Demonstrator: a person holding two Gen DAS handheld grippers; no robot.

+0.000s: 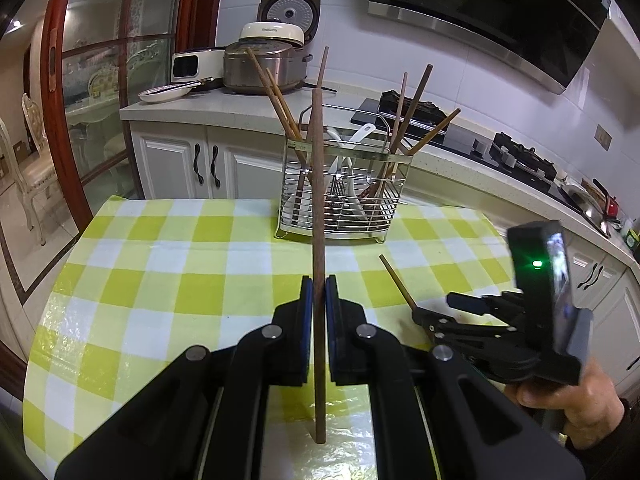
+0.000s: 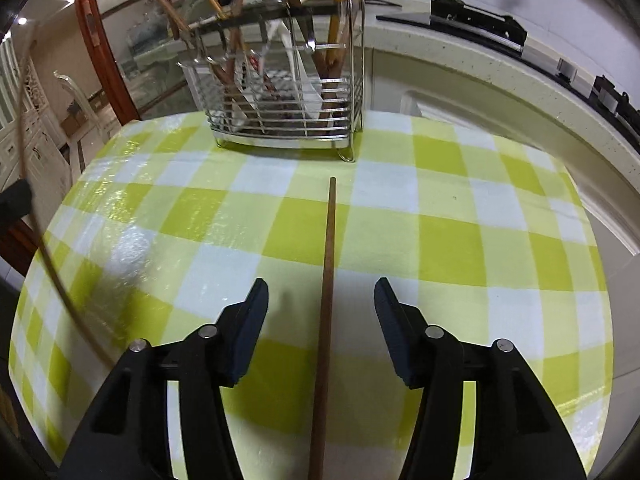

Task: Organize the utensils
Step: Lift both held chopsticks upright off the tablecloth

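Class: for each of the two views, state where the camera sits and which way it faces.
Left wrist: on the left gripper, facing the utensil rack; jaws shut on a chopstick; right gripper and hand show.
Right wrist: on the right gripper, angled down at the tablecloth; open jaws straddle a lying chopstick.
Shared: rack, tablecloth.

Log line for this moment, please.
left gripper: shut on brown wooden chopstick | right gripper: open over second chopstick
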